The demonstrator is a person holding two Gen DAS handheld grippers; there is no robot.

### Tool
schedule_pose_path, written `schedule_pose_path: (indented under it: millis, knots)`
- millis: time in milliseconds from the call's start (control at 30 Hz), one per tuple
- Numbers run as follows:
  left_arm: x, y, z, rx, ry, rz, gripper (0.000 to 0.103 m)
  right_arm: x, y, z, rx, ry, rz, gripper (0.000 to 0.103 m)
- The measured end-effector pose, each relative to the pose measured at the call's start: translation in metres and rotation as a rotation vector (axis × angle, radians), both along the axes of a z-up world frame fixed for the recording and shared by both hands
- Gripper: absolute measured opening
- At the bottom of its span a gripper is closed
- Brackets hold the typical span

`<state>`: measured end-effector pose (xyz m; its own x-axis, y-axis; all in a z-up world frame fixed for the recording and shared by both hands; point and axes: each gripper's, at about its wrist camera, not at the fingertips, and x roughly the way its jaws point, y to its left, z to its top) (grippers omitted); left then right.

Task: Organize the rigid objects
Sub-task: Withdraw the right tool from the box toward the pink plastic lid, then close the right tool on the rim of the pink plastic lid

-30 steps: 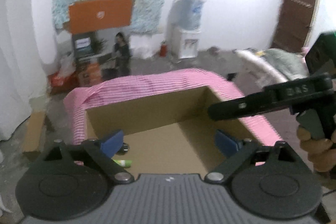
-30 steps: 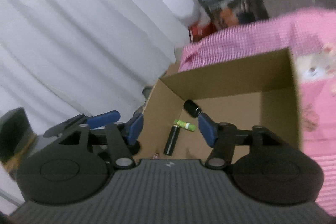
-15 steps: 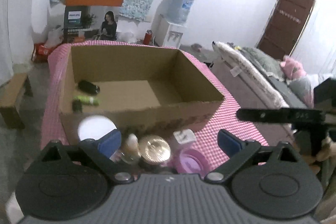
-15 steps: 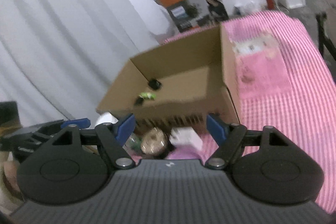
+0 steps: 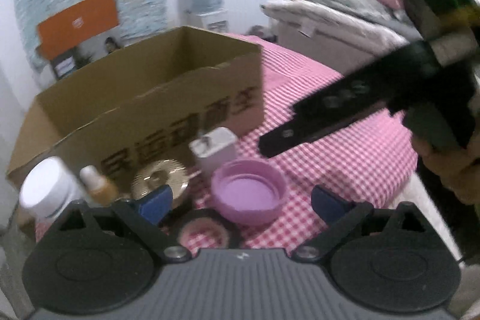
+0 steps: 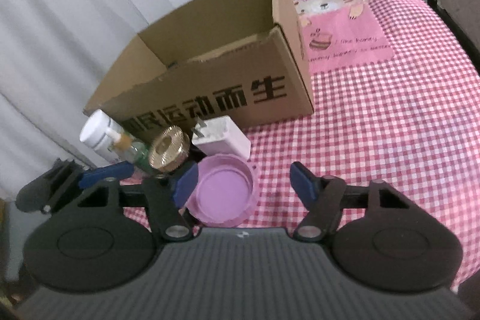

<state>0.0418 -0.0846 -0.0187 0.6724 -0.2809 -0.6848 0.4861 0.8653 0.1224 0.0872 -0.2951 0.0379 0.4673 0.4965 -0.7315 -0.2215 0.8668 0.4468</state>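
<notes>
Both grippers hung spread apart and empty over the near edge of the checked table (image 6: pixel 390 116). The left gripper (image 5: pixel 241 200) and the right gripper (image 6: pixel 243 182) each framed the purple lid (image 6: pixel 223 194), lying open side up. Behind it stood a white charger (image 6: pixel 220 138), a gold knob (image 6: pixel 169 149) and a white jar (image 6: pixel 97 131), all against the box (image 6: pixel 210 74) front.

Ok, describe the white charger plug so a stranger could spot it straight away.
Find the cardboard box with black printed characters on the pink checked tablecloth. A cluster of small items sits against its printed front. The charger plug is the only white square block there, metal prongs showing, between the gold ridged cap and the purple lid.
</notes>
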Motion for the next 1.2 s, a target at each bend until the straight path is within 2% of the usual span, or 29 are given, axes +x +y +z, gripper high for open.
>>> schedule_pose_path:
  millis: [33, 167, 367, 433, 567, 800, 1033, 1200]
  knots:
    - [0.000, -0.005, -0.004, 0.018, -0.008, -0.012, 0.099, 0.002, 0.003, -0.003, -0.012, 0.009, 0.009, 0.057]
    - [0.007, -0.016, -0.016, 0.072, -0.018, -0.028, 0.096, 0.010, 0.013, -0.009, -0.056, 0.026, 0.043, 0.048]
    - [0.021, -0.019, -0.029, 0.081, 0.030, -0.025, 0.089, 0.016, 0.026, -0.016, -0.106, 0.044, 0.092, 0.036]
    - [0.024, -0.018, -0.031, 0.074, 0.037, -0.023, 0.087, 0.018, 0.030, -0.019, -0.119, 0.046, 0.107, 0.028]
    - [0.025, -0.017, -0.031, 0.045, 0.066, -0.022, 0.081, 0.019, 0.037, -0.025, -0.156, 0.049, 0.128, 0.025]
    - [0.025, -0.025, -0.032, 0.015, 0.089, -0.044, 0.080, 0.018, 0.031, -0.024, -0.176, 0.060, 0.128, 0.023]
    - [0.019, -0.044, -0.032, -0.004, 0.091, -0.102, 0.080, 0.012, 0.009, -0.023, -0.189, 0.055, 0.082, 0.023]
    - [0.018, -0.055, -0.036, 0.035, 0.067, -0.112, 0.080, 0.008, -0.007, -0.024, -0.160, 0.056, 0.050, 0.023]
